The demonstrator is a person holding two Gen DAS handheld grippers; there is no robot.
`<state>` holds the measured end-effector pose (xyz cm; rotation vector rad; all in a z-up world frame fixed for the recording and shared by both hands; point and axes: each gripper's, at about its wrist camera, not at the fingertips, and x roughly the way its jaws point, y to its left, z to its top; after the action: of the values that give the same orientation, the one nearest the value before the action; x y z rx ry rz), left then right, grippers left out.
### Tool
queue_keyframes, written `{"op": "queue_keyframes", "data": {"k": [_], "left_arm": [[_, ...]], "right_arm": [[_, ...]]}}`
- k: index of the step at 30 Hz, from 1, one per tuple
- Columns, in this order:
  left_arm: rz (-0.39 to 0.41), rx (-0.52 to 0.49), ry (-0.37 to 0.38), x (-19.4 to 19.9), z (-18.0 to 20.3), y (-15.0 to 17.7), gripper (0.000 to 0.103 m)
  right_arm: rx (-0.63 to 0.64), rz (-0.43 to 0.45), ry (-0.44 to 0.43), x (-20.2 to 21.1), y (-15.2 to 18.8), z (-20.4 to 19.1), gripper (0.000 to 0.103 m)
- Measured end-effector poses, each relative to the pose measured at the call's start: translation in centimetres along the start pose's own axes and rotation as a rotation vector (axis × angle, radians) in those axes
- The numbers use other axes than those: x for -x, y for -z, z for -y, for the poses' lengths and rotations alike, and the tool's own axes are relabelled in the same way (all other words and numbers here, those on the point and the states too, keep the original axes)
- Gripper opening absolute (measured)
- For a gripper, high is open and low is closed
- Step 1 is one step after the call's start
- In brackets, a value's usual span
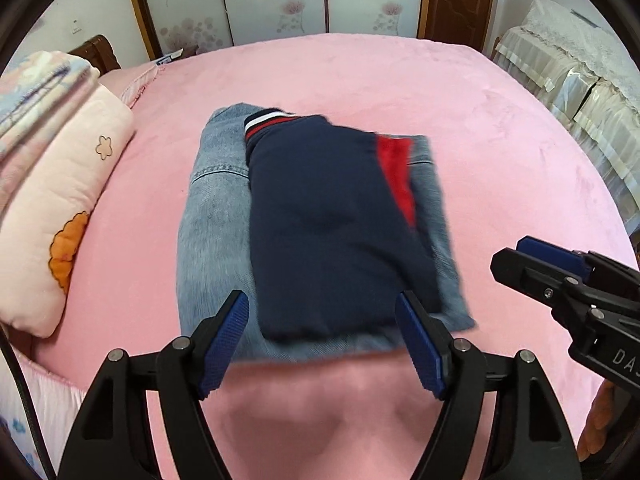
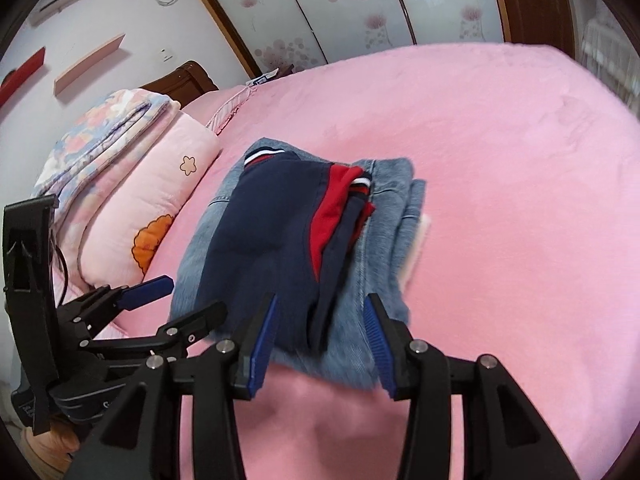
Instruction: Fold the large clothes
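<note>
A wide bed (image 1: 500, 128) with a pink cover fills most of both views. At its left side lies a pink quilt (image 1: 60, 208) with a flower print, and a folded floral blanket (image 2: 104, 132) rests on top of it.

In the middle of the bed lie folded light-blue jeans (image 1: 212, 232), flat on the cover. On the jeans sits a folded navy garment (image 1: 328, 216) with a red panel and a striped hem. It covers the right part of the jeans.

The left gripper (image 1: 322, 346) hangs above the near edge of this pile, its fingers wide apart and holding nothing. The right gripper (image 2: 322, 348) is just beside it, its fingers also apart, not touching the cloth.
</note>
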<state>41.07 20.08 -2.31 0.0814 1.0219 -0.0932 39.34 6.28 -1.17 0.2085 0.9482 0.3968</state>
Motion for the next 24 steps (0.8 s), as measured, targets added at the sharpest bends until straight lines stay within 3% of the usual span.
{"op": "queue_keyframes", "data": {"k": [6,10,20,24], "left_arm": [[0.052,-0.001,-0.022,6.1,3.3,2.5,0.074],[0.084,-0.004,-0.008,10.4,5.8,5.2,0.074],[0.155,0.019,0.007,19.5,10.8,12.0,0.074],[0.18,0.024,0.025,22.4,13.0,14.7,0.083]], "right_arm": [[0.047,0.035,0.049,6.8,1.9,-0.5,0.045],[0.058,0.062,0.083,11.3,3.9,-0.2,0.053],[0.1,0.103,0.163,22.3,11.1,1.6,0.055],[0.133,0.133,0.188,25.9,13.8,1.9,0.055]]}}
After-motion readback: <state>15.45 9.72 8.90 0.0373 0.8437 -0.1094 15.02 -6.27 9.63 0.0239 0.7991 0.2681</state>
